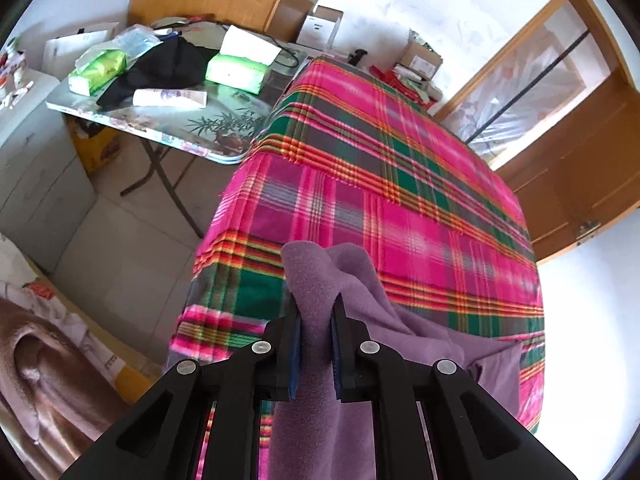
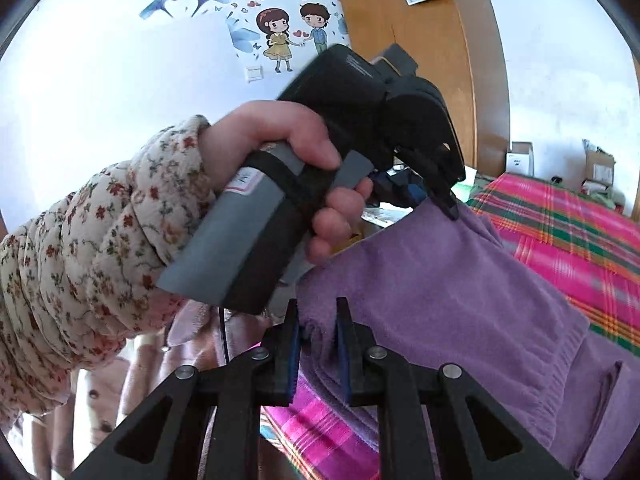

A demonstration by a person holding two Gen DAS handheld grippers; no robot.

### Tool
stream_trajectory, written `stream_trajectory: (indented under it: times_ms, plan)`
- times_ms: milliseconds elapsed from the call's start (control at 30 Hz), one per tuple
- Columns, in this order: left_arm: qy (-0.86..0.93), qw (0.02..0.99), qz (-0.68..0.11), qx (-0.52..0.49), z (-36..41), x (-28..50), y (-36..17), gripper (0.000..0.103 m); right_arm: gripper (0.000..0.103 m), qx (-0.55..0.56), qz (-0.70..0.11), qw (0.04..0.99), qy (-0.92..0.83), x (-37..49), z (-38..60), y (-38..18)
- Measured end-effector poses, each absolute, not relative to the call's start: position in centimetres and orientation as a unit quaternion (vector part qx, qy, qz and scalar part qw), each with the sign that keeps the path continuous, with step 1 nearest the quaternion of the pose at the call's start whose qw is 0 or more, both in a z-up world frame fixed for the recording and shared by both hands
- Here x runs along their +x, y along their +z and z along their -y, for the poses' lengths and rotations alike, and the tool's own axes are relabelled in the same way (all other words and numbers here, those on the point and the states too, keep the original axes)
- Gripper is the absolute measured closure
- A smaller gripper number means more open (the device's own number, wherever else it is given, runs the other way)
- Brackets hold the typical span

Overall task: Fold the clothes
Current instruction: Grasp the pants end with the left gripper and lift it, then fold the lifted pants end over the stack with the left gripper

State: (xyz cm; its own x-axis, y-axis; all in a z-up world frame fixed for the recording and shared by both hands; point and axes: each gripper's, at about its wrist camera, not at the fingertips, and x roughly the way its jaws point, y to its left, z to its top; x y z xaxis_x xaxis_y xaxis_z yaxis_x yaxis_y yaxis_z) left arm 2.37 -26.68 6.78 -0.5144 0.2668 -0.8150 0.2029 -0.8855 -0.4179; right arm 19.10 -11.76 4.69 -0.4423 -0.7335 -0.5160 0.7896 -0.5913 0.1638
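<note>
A purple fleece garment (image 1: 408, 332) hangs between both grippers above the plaid-covered table (image 1: 400, 184). In the left wrist view my left gripper (image 1: 316, 304) is shut on a bunched fold of the purple garment, which sticks up past the pads. In the right wrist view my right gripper (image 2: 318, 316) is shut on another edge of the purple garment (image 2: 440, 280). The left gripper (image 2: 450, 206) shows there too, held by a hand (image 2: 288, 140) in a floral sleeve, pinching the far corner so the cloth stretches between the two. The garment's lower part trails onto the plaid cloth (image 2: 560, 220).
A folding table (image 1: 168, 116) to the left holds green tissue packs (image 1: 236, 68), a black cloth and a white tube. Cardboard boxes (image 1: 420, 60) stand beyond the plaid table, a wooden door (image 1: 580, 140) at right. A brown blanket (image 1: 44, 380) lies at lower left.
</note>
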Motion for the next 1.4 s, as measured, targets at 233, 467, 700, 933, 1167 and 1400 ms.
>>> stream_trajectory:
  times_ms: [233,467,700,933,1167,1400]
  plan:
    - [0.841,0.026,0.231,-0.488,25.0,1.9,8.6,0.091,0.087,0.26,-0.024,0.448,-0.855,19.3,9.8,5.4]
    - [0.844,0.045,0.224,-0.484,22.4,1.7,11.5,0.091,0.087,0.227,-0.006,0.437,-0.87,20.4,7.4,7.2]
    - [0.855,0.072,0.232,-0.459,19.0,1.9,14.0,0.091,0.087,0.192,0.02,0.428,-0.883,20.8,3.5,9.5]
    - [0.854,0.098,0.219,-0.462,14.8,1.1,15.3,0.091,0.087,0.176,0.042,0.411,-0.893,21.2,-0.3,11.2]
    - [0.848,0.124,0.218,-0.466,11.1,0.2,15.5,0.091,0.087,0.171,0.06,0.384,-0.906,19.7,-3.0,11.3]
    - [0.847,0.141,0.206,-0.469,7.9,-0.4,15.9,0.091,0.087,0.169,0.071,0.366,-0.912,19.8,-5.7,11.2]
